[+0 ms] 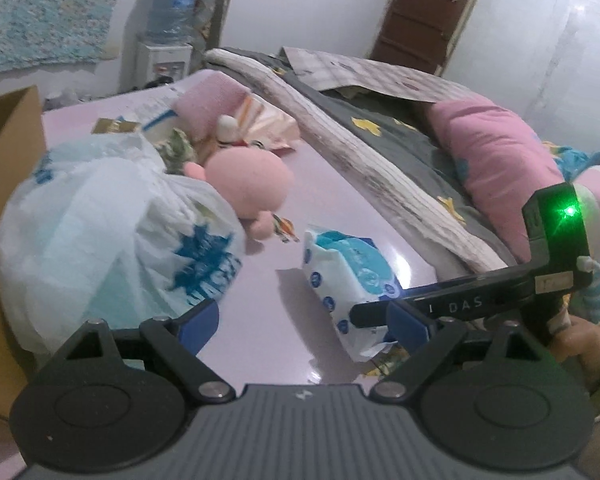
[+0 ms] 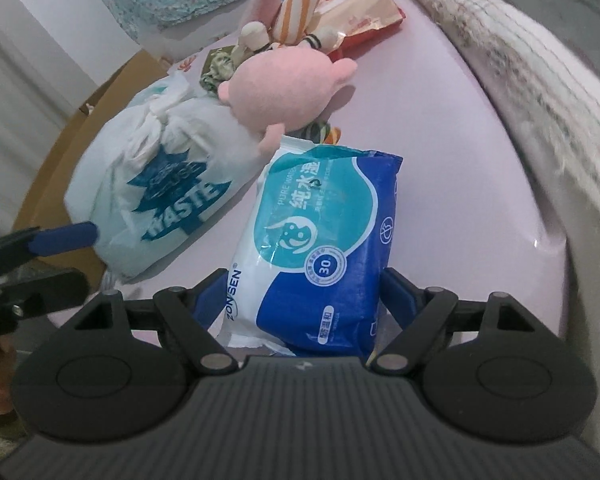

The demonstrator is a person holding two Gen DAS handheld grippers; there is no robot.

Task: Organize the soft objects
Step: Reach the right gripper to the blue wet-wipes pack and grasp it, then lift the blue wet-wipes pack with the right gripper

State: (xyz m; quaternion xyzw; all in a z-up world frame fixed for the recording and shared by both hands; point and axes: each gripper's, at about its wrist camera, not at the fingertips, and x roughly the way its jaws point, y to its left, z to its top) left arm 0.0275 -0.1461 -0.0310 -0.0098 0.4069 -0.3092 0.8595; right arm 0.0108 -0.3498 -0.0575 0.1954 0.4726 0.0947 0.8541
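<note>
Currently the wet-wipes pack (image 2: 312,240), blue, teal and white with a "30" seal, lies on the glossy lilac tabletop (image 2: 440,152) between the right gripper (image 2: 300,300) fingers, which flank its sides; whether they press it I cannot tell. Left gripper (image 1: 304,320) jaws spread wide, empty.

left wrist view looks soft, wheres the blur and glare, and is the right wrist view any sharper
Left wrist view: the plastic bag and pink plush are smeared, a green light flares on the right tongs, and glare sits on the table. Right wrist view: the wipes pack is sharp with readable print, while the blanket at the right edge is streaked.
</note>
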